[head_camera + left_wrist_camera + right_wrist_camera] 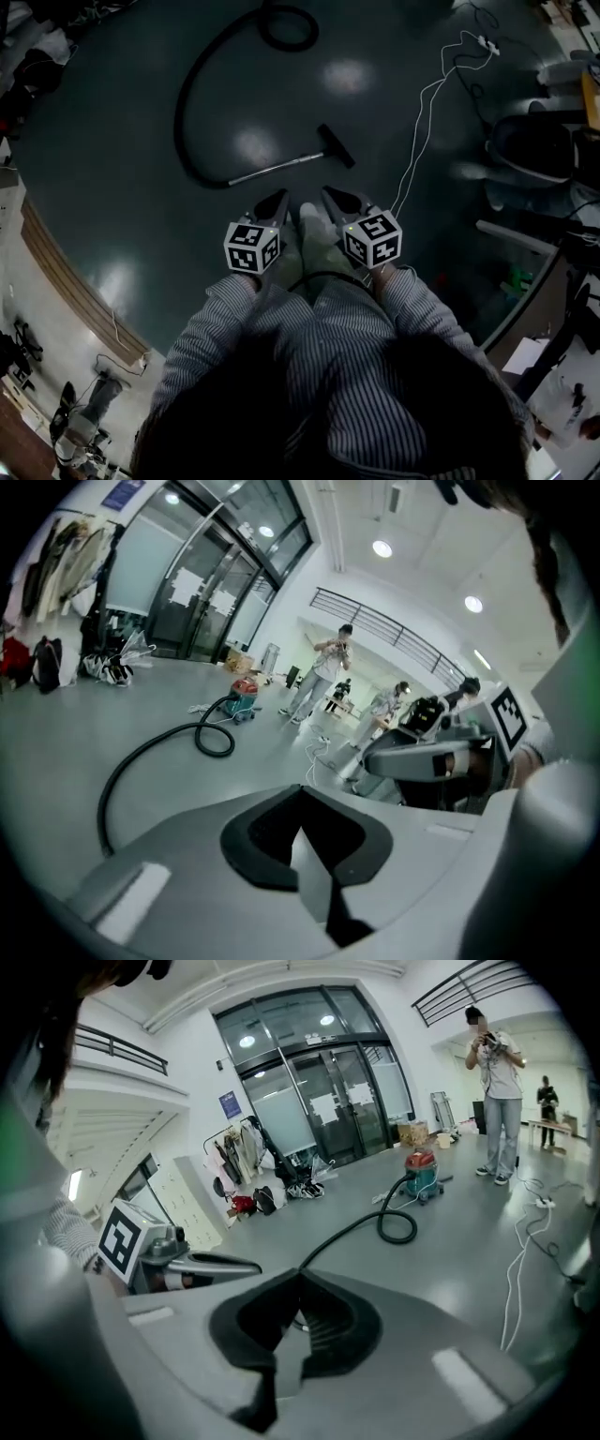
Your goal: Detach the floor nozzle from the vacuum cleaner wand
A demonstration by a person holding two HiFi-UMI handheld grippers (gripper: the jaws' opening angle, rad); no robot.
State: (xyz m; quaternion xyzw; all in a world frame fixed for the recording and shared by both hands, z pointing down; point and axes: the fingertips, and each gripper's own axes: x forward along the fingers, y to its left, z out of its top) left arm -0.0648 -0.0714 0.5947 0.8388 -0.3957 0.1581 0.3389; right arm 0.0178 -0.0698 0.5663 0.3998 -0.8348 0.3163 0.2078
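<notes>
The black floor nozzle lies on the dark floor, joined to the silver wand. From the wand a black hose curves away in a loop to the teal vacuum cleaner. My left gripper and right gripper hang side by side just short of the wand and nozzle, apart from both. Both are shut with nothing between their jaws. The hose also shows beyond my left gripper in its own view. From my right gripper the nozzle is hidden.
A white cable runs from a power strip across the floor toward my right side. Chairs and equipment stand at the right. People stand far off by tables. Bags and shoes lie by the glass doors.
</notes>
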